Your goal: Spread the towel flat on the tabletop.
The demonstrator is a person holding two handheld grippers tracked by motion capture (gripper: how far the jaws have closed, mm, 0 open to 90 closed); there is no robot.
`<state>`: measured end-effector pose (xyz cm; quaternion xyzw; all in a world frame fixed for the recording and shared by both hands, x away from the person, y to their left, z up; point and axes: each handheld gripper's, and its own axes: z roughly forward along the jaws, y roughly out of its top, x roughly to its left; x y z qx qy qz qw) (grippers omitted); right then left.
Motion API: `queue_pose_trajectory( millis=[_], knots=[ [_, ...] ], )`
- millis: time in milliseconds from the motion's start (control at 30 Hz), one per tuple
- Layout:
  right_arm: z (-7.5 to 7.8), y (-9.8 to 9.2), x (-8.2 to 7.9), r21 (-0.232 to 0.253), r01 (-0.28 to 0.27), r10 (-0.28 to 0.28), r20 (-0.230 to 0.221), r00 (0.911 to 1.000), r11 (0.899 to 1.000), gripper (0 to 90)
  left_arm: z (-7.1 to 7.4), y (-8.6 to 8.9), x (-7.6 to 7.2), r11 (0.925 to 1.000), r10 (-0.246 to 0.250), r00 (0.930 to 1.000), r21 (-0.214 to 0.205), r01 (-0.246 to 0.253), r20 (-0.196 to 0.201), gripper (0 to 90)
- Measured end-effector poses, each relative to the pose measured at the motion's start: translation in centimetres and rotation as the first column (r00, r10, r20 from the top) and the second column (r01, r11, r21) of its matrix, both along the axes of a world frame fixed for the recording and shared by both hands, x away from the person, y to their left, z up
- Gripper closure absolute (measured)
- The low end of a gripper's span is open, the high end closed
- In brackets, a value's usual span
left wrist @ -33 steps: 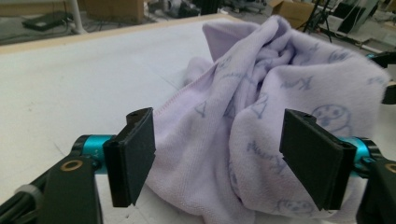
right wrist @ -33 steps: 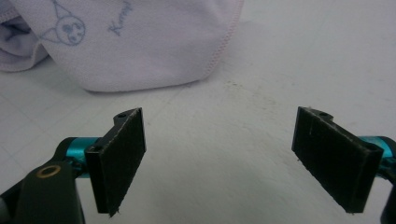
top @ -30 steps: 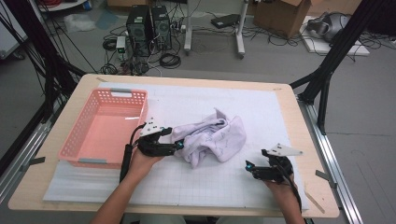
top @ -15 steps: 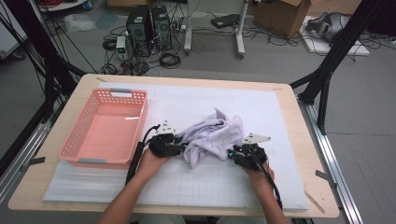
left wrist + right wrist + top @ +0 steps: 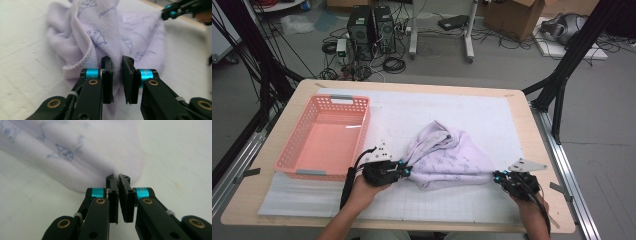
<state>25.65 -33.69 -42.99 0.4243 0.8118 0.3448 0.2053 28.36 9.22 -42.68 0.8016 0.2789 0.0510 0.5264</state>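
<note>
Towel (image 5: 447, 157), lilac, printed: near bench's front edge, pinched at opposite ends by left gripper (image 5: 404, 170) and right gripper (image 5: 495, 176), both just closed on the cloth.

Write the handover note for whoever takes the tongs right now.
Left tongs: jaws have just been closing, now pinched on the towel's left corner.
Right tongs: jaws just closed, shut on the towel's right corner.
Towel: crumpled mid-mat, near edge pulled out between the two tongs.
Basket: at the left, nothing in it.
Done: both corners gripped.
Left: probably spread and fold the towel; it may belong in the basket.
</note>
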Motion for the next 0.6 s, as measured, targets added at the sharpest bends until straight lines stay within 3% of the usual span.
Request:
queue_pose_trajectory(
  millis=[100, 167, 200, 267, 333, 467, 600],
  knots=[
    [0.4, -1.1, -1.0, -0.035, 0.021, -0.021, 0.008, 0.9997, 0.999, 86.6, 0.1, -0.8, -1.4, 0.9990, -0.043, 0.9991, 0.008, 0.043, 0.006, 77.5],
    [0.5, -1.2, -1.3, -0.081, 0.045, -0.045, 0.005, 0.9990, 0.996, 86.5, 0.4, -1.1, -1.7, 0.9994, -0.034, 0.9994, 0.002, 0.034, 0.007, 64.5],
    [0.4, -1.4, -1.4, -0.082, 0.055, -0.056, -0.004, 0.9984, 0.995, 86.3, 0.5, -1.0, -1.6, 0.9997, -0.022, 0.9997, -0.003, 0.022, 0.008, 56.2],
    [0.5, -1.7, -1.5, -0.038, 0.065, -0.065, -0.002, 0.9979, 0.997, 79.1, 0.7, -0.7, -1.2, 0.9998, 0.013, 0.9998, -0.013, -0.013, 0.013, 44.0],
    [0.8, -1.6, -1.3, 0.000, 0.073, -0.073, 0.020, 0.9971, 0.997, 64.3, 0.9, -0.1, -0.7, 0.9977, 0.053, 0.9983, -0.042, -0.053, 0.022, 39.1],
    [1.4, -0.2, -0.2, 0.028, 0.056, -0.058, 0.078, 0.9953, 0.998, 48.8, 1.5, 0.9, 0.0, 0.9914, 0.111, 0.9913, -0.078, -0.105, 0.071, 38.2],
    [0.8, 2.9, 2.7, 0.042, -0.020, 0.018, 0.051, 0.9985, 0.999, 42.0, 0.9, 1.3, 1.5, 0.9861, 0.158, 0.9858, -0.061, -0.154, 0.058, 38.9]
  ],
)
